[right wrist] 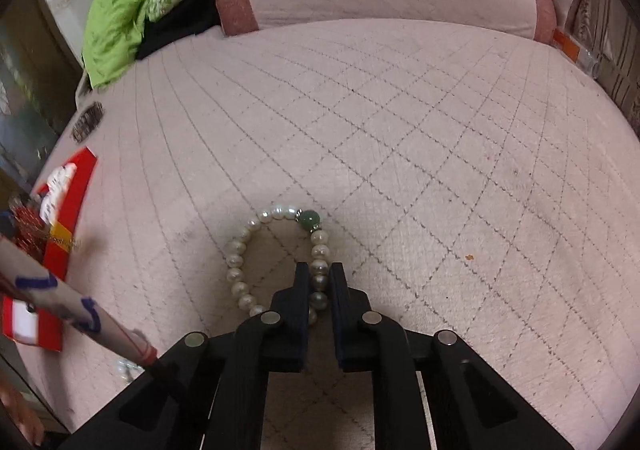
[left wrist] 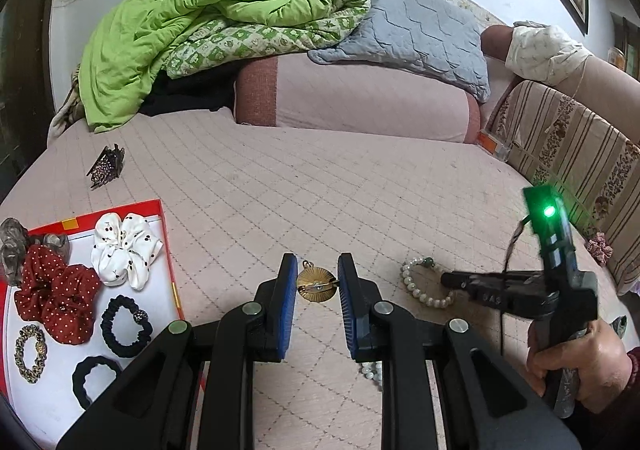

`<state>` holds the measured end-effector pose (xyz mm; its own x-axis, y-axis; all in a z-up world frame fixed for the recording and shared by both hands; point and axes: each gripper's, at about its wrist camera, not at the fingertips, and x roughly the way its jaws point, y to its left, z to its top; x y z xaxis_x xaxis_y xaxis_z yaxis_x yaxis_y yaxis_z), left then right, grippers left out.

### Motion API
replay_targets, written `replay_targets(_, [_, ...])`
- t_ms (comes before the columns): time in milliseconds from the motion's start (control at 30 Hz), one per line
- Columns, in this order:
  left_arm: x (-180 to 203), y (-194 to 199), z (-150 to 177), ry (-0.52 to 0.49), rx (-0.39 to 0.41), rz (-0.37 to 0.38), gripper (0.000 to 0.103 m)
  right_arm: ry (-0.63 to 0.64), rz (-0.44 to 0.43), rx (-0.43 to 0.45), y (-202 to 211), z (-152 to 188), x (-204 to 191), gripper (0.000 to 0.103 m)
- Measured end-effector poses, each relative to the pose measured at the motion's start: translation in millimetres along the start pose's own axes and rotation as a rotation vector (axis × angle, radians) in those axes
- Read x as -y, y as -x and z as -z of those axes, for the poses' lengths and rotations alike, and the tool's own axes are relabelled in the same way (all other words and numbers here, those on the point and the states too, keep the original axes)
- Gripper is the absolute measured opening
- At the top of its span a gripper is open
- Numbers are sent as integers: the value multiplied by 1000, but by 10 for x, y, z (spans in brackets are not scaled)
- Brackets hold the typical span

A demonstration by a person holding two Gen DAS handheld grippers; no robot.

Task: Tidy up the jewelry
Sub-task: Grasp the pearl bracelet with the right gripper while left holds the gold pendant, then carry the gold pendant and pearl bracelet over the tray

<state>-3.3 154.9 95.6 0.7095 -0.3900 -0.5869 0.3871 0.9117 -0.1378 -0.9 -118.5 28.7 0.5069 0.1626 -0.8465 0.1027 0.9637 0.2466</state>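
From the left wrist camera, the left gripper (left wrist: 318,282) is clamped on a round, ribbed gold brooch (left wrist: 313,284), raised above the quilted pink bedspread (left wrist: 320,185). To its left lies a red-rimmed white cardboard tray (left wrist: 166,246) with a white cherry-print scrunchie (left wrist: 124,250), a red polka-dot scrunchie (left wrist: 56,290) and a black hair tie (left wrist: 126,326); farther off lies a dark claw hair clip (left wrist: 106,165). To its right, the right gripper (left wrist: 446,279) points at a white pearl bracelet (left wrist: 420,288). From the right wrist camera, the right gripper (right wrist: 319,278) is closed on the pearl bracelet (right wrist: 240,266), beads pinched between its pads, the green bead (right wrist: 309,219) just ahead on the bedspread (right wrist: 400,149).
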Motion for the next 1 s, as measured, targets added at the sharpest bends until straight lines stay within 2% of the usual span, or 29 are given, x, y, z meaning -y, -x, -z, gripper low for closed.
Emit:
replay_targets(133, [10, 13, 7, -8, 2, -9, 20, -36, -79, 109, 244, -56, 29, 10])
replay_targets(267, [8, 28, 12, -14, 4, -22, 20, -46, -235, 256, 575, -79, -33, 10])
replay_targets(400, [24, 57, 23, -18, 12, -46, 20, -8, -282, 347, 780, -35, -181, 10])
replay_targets(633, [-37, 158, 53, -29, 26, -83, 20, -17, -402, 365, 860, 11, -464, 10])
replay_targets(1000, [-517, 527, 168, 47, 47, -166, 20, 48, -483, 357, 870, 110, -1003, 10])
